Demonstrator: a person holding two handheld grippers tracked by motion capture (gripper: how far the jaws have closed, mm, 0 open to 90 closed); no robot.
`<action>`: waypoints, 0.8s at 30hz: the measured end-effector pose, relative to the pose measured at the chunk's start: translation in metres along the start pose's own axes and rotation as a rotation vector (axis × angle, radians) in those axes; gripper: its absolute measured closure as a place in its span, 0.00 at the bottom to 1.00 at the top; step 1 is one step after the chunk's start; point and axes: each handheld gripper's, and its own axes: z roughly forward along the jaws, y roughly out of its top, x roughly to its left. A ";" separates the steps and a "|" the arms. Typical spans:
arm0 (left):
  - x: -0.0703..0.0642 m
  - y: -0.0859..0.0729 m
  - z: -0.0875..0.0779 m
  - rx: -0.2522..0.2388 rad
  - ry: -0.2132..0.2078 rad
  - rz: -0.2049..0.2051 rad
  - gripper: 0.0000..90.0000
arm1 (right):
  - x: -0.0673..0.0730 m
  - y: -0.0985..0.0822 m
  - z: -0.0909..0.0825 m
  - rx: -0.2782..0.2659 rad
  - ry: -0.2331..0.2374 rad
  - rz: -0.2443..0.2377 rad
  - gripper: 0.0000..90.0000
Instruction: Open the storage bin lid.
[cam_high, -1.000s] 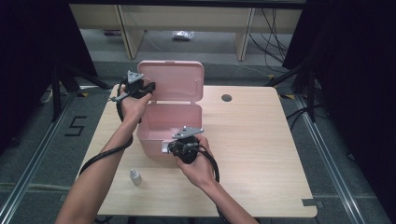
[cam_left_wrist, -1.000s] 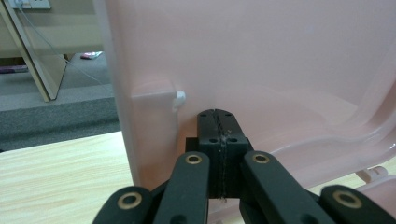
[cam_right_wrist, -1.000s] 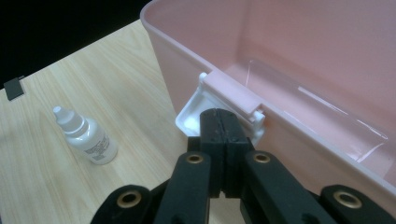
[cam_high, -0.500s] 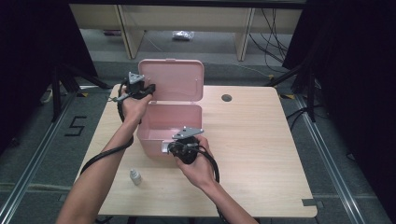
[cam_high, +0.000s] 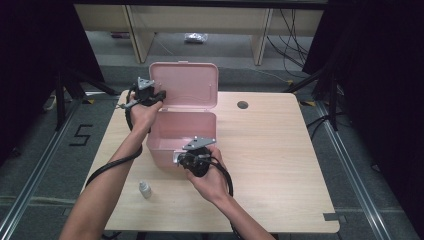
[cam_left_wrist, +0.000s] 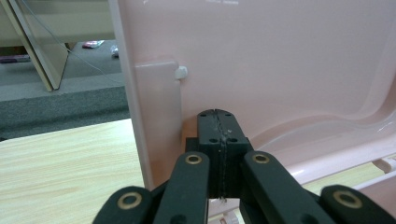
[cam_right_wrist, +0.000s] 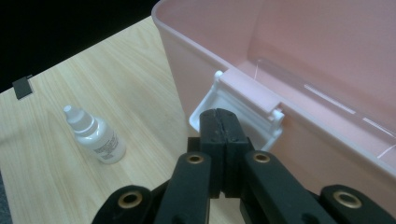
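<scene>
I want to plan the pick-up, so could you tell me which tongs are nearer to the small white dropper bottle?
Right. The right tongs sit at the pink box's front latch, just up and right of the bottle. The left tongs are at the raised lid's left edge, beyond the box.

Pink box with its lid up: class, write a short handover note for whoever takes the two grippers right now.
Left gripper: shut, empty, at the left edge of the raised lid.
Right gripper: shut, empty, at the white latch on the front wall of the pink box.
Small dropper bottle: upright on the table, outside the box, front left.
Done: box open.
Left, likely: put the bottle in, close the lid.
</scene>
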 end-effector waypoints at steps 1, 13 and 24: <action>0.000 0.000 0.000 0.001 -0.001 -0.001 1.00 | 0.001 0.000 0.001 -0.019 0.003 0.020 1.00; 0.002 0.000 0.001 0.048 -0.006 0.006 1.00 | -0.003 0.001 -0.001 -0.010 0.003 0.025 1.00; 0.001 -0.002 -0.001 0.082 -0.013 0.020 1.00 | -0.002 0.001 -0.002 0.002 0.005 0.051 1.00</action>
